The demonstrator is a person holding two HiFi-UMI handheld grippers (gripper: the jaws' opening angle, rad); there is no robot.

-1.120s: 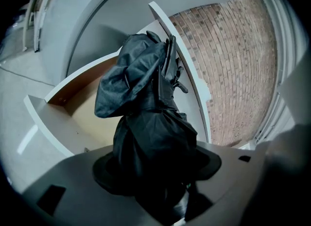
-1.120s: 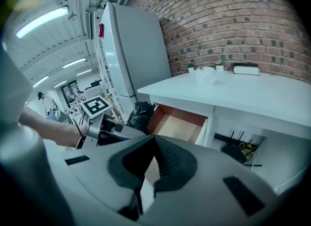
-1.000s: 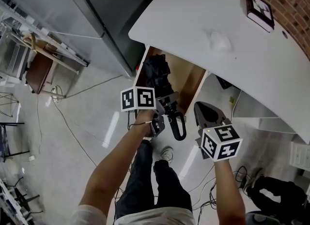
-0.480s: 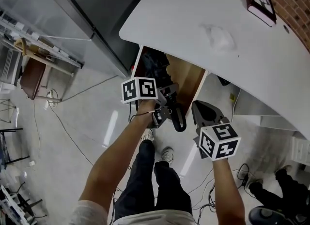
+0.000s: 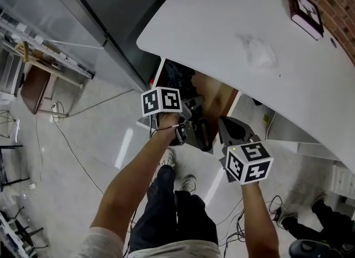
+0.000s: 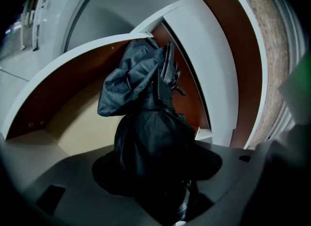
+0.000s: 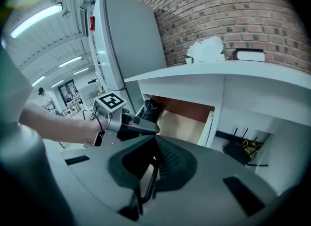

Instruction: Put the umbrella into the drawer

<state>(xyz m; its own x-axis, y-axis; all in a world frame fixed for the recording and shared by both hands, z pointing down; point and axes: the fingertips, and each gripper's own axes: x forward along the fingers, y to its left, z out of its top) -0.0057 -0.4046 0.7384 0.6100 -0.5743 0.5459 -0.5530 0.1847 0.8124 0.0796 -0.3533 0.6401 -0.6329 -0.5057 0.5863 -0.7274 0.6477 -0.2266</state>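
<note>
A black folded umbrella [image 5: 181,80] reaches into the left side of the open wooden drawer [image 5: 224,99] under the white table; its handle end [image 5: 203,138] sticks out toward me. My left gripper [image 5: 192,126] is shut on the umbrella near that handle. In the left gripper view the umbrella [image 6: 151,137] fills the space between the jaws of the left gripper [image 6: 160,191] and points at the drawer's pale bottom [image 6: 77,128]. My right gripper [image 5: 231,130] hovers to the right of the handle, shut and holding nothing. The right gripper [image 7: 153,141] faces the drawer [image 7: 181,123] from outside.
The white tabletop [image 5: 222,24] overhangs the drawer and carries a dark book [image 5: 306,10] and a crumpled white thing [image 5: 258,49]. A grey cabinet [image 5: 111,13] stands to the left. My legs and shoes [image 5: 183,185] are below, with cables [image 5: 277,207] on the floor.
Both grippers have moved toward the drawer and down. The umbrella has slid further in under the table edge, still held by the left gripper.
</note>
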